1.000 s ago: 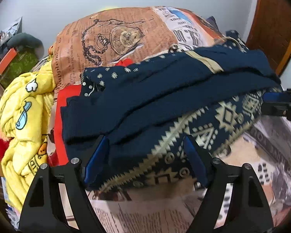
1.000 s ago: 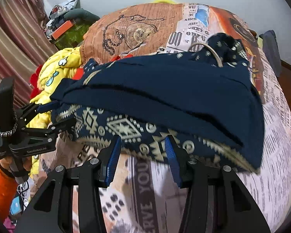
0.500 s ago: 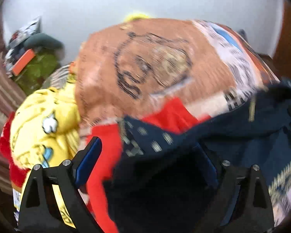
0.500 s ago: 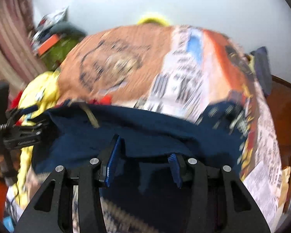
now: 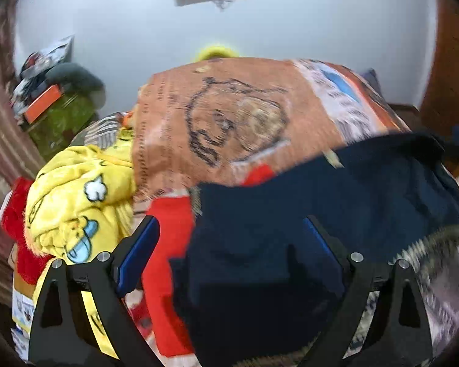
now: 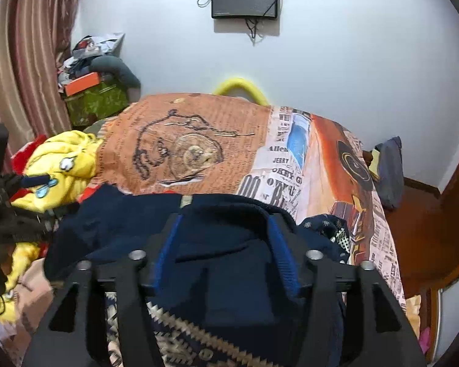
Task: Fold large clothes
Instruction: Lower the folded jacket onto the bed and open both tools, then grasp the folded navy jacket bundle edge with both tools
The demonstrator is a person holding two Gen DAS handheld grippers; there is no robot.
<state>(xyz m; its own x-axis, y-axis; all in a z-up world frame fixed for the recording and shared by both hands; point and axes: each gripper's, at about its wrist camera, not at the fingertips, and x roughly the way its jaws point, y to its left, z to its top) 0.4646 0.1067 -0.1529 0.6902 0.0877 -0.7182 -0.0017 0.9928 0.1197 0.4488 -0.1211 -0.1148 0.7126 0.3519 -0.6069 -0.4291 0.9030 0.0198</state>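
Observation:
A navy sweater [image 5: 336,202] with a cream patterned band [image 6: 199,336] lies bunched on the bed. My left gripper [image 5: 229,244] is over its left part with jaws wide apart; cloth lies between and under the fingers [image 5: 137,247]. My right gripper [image 6: 225,244] is over the sweater [image 6: 229,275], jaws apart, with navy cloth humped up between the blue pads [image 6: 165,250]. The left gripper also shows at the left edge of the right wrist view [image 6: 30,192]. Whether either holds cloth is unclear.
The bed has an orange newspaper-print cover [image 6: 199,140]. A yellow cartoon blanket [image 5: 76,202] and a red cloth [image 5: 168,244] lie at the left. A cluttered green box [image 6: 95,101] stands by the curtain. A dark garment [image 6: 388,171] hangs at the bed's far right.
Both grippers have pushed forward and up over the sweater, from its patterned near edge onto the navy body. The cloth has bunched up toward the far side.

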